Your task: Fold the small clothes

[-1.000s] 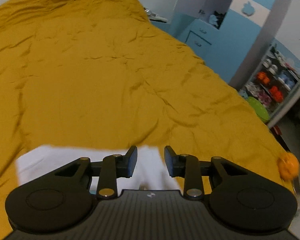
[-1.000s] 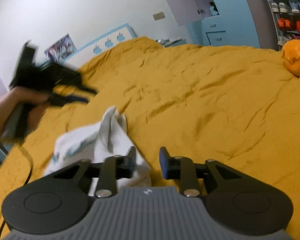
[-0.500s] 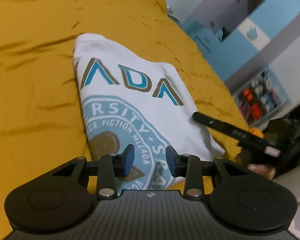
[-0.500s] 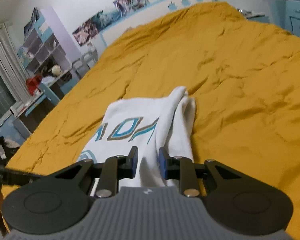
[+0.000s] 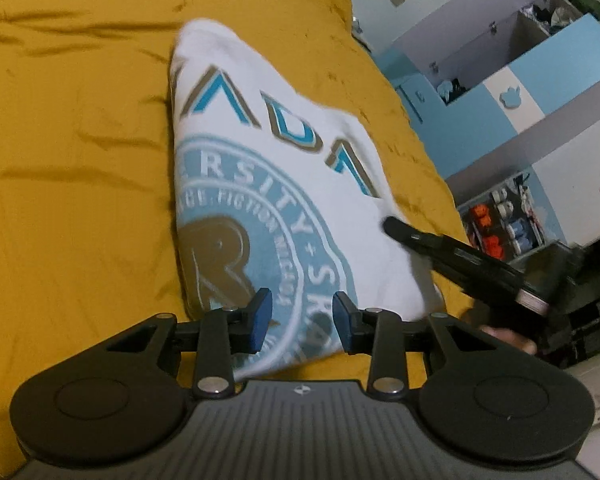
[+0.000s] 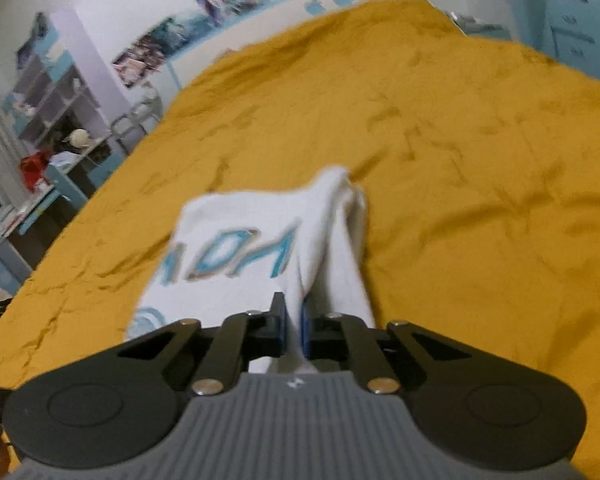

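A small white T-shirt with a blue and brown round print lies partly folded on the mustard bedspread. My left gripper is open, its blue pads just above the shirt's near edge, holding nothing. My right gripper is shut on a bunched fold of the same T-shirt at its near side. In the left wrist view the right gripper reaches in from the right, its tip at the shirt's right edge.
The mustard bedspread covers the whole bed. Blue and white cupboards and a shelf with shoes stand to the right of the bed. A desk and shelves stand to the left.
My right gripper has closed on the shirt's bunched fold. My left gripper swung down from facing the bare bedspread to over the printed shirt and stays open.
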Tool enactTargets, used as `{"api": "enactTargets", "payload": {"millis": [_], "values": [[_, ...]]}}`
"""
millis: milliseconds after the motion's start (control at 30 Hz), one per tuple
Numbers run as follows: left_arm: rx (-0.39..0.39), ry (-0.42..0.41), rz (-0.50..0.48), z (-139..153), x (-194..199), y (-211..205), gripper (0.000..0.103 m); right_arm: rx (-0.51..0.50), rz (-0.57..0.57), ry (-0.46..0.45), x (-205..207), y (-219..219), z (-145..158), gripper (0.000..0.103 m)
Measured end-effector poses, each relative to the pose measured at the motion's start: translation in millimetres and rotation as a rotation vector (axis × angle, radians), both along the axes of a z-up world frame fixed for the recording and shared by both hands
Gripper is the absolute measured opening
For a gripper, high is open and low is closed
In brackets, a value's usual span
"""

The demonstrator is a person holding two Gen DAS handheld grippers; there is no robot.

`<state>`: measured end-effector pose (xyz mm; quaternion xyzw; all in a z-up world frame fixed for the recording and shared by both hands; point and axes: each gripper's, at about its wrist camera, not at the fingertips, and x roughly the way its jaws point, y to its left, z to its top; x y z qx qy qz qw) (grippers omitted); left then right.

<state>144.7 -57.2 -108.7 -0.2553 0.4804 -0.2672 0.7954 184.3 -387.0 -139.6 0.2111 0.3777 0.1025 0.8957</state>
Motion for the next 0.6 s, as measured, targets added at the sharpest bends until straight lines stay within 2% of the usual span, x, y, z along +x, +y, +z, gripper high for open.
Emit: {"api": "enactTargets", "payload": {"millis": [67, 167, 233, 267, 433, 600], "values": [[0.021, -0.011, -0.011, -3, -1, -3, 0.042, 0.066, -0.018, 0.027, 1, -8, -13, 0.000], [0.016, -0.004, -0.007, -5, -1, -3, 0.042, 0.090, -0.011, 0.030, 0, -12, -9, 0.002], [0.008, 0.000, -0.005, -8, 0, -1, 0.042, 0.087, 0.002, 0.012, 1, -13, 3, 0.014], [0.005, -0.001, -0.006, -10, -1, -1, 0.042, 0.069, 0.003, -0.009, 4, -13, 11, 0.018], [-0.023, -0.004, 0.006, -17, -6, 1, 0.042, -0.049, -0.003, -0.105, 49, -8, 44, 0.022], [-0.021, -0.015, 0.001, -17, -6, 1, 0.042, -0.191, 0.003, -0.039, 110, 11, 36, 0.024]]}}
